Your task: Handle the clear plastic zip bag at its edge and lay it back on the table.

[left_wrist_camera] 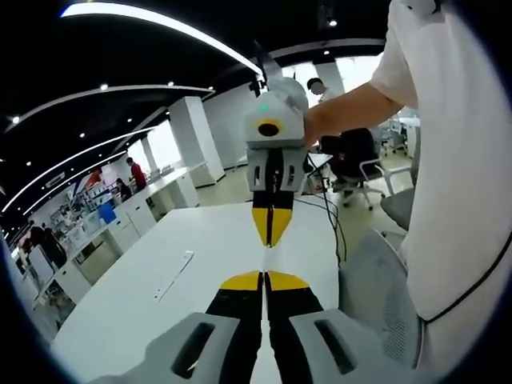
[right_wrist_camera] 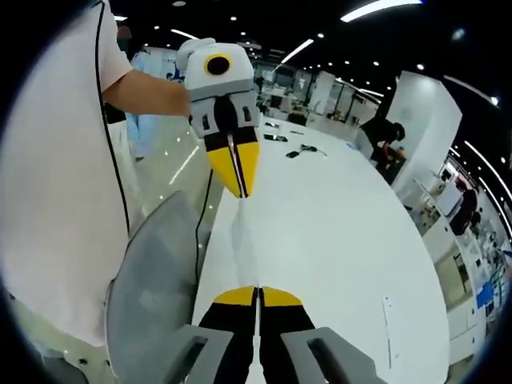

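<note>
The clear zip bag (right_wrist_camera: 243,240) hangs stretched edge-on between my two grippers, above the white table (right_wrist_camera: 336,232). It shows as a thin, nearly see-through strip. My right gripper (right_wrist_camera: 258,293) is shut on its near edge. My left gripper (right_wrist_camera: 240,190) faces it from across, shut on the far edge. In the left gripper view, my left gripper (left_wrist_camera: 264,278) is shut at the bottom. The bag (left_wrist_camera: 269,258) runs as a faint line up to my right gripper (left_wrist_camera: 270,237), held by a person's hand above the table (left_wrist_camera: 160,264).
A thin white strip (left_wrist_camera: 174,274) (right_wrist_camera: 389,320) lies flat on the table. A grey mesh chair (left_wrist_camera: 384,296) (right_wrist_camera: 152,272) stands at the table's edge beside the person in a white shirt (left_wrist_camera: 456,160). Black cables (left_wrist_camera: 332,224) trail over the edge. Small dark items (right_wrist_camera: 296,148) lie far off.
</note>
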A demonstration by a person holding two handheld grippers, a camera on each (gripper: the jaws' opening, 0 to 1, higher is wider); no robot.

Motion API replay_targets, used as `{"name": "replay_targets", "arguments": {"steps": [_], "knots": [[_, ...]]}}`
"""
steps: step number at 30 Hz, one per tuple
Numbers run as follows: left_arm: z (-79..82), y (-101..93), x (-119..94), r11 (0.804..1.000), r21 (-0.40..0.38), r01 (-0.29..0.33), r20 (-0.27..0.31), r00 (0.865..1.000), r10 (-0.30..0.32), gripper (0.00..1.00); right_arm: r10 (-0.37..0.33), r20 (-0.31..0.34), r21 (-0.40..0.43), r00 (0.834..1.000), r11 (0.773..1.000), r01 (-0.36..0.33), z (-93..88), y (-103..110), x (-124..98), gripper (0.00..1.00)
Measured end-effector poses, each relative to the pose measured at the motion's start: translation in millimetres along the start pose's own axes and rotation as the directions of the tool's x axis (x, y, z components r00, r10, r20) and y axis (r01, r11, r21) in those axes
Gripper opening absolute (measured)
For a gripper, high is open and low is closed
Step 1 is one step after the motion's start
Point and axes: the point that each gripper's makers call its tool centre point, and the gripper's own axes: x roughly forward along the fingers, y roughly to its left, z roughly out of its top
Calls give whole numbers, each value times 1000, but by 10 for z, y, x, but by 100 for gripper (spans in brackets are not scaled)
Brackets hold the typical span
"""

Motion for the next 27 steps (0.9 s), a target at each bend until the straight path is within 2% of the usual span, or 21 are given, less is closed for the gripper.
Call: {"name": "replay_targets", "arguments": {"steps": [12, 15, 27], "knots": [[18, 66, -22, 1000, -3, -21, 9, 1000, 21, 5, -18, -49, -7, 999, 1000, 18, -64, -27, 3, 0], [34, 52, -4, 1000, -5, -16, 7, 1000, 16, 8, -19, -56, -5, 998, 1000, 19, -67, -28, 17, 0], [118, -97, 128, 999, 9, 39, -13, 999, -39, 9, -14, -64, 2, 998, 1000, 14, -64, -23, 74, 0]]}}
